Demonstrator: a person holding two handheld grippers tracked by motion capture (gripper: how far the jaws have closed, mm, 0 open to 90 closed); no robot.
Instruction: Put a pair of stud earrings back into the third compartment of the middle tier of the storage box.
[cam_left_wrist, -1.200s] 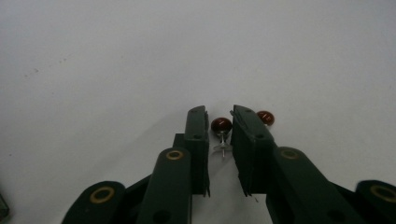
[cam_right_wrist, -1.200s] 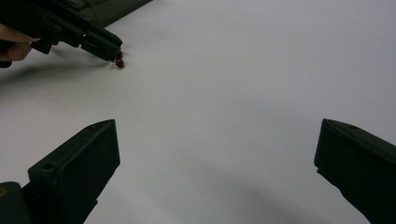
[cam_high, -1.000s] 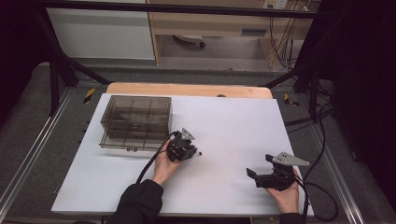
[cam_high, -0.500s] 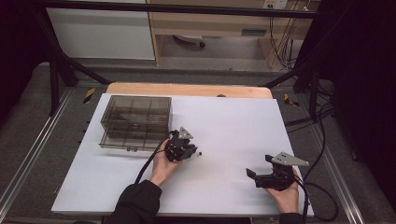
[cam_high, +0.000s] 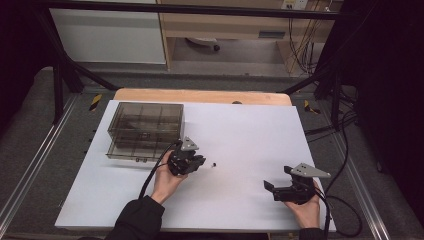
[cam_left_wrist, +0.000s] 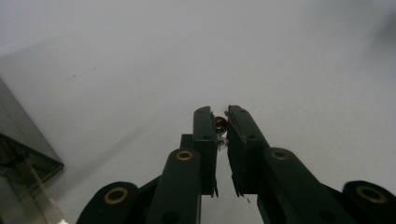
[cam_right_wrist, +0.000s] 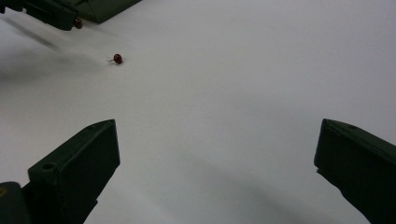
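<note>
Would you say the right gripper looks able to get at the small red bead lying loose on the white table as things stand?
Probably yes. The right gripper has its jaws wide open, and bare white table lies between it and the loose red bead. The left gripper, near that bead and shut on another one, could crowd the approach.

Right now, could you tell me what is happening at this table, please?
A person works at a white table with two tools. The left hand-held gripper is shut on a small red bead, beside a smoky compartment box. A second red bead lies loose on the table. The right hand-held gripper waits open, holding nothing.
</note>
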